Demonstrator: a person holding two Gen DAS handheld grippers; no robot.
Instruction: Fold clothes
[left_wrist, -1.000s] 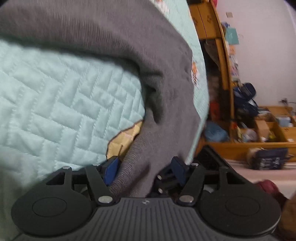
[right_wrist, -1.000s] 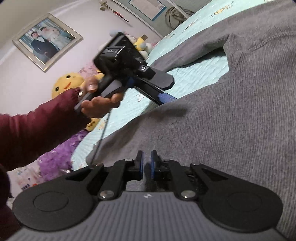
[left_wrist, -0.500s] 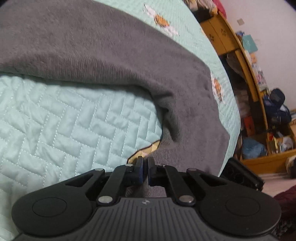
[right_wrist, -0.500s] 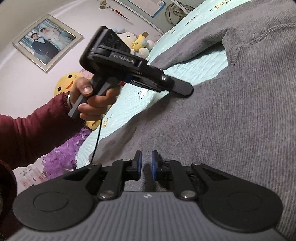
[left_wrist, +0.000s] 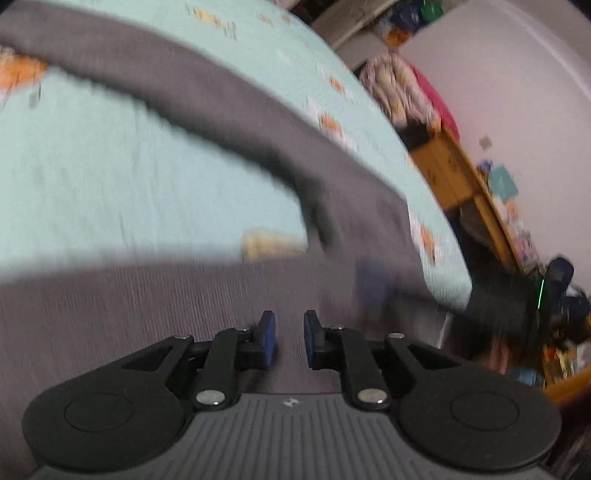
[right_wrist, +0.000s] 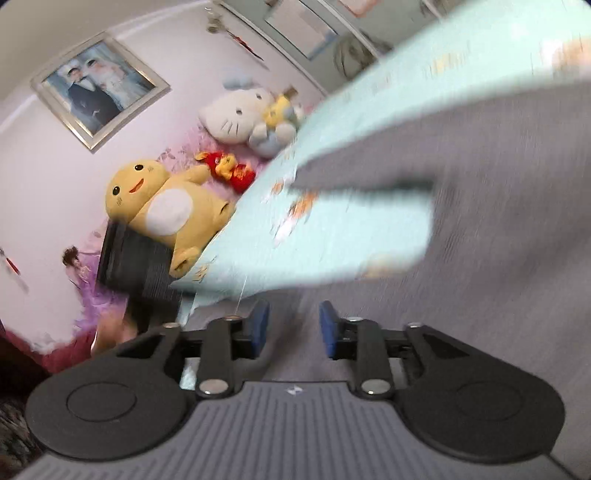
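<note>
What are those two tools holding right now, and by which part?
Nothing, it seems: the left tool and right tool both stand open over the grey sweater, with fabric visible between the pads.

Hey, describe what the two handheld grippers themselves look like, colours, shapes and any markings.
Both look alike. The left gripper and right gripper each have blue pads on black linkage arms with silver pivot screws, two black round-ended lobes with a recessed circle, and a grey ribbed body bearing a small pale logo mark. A dark red sleeve shows at the right view's left edge.
</note>
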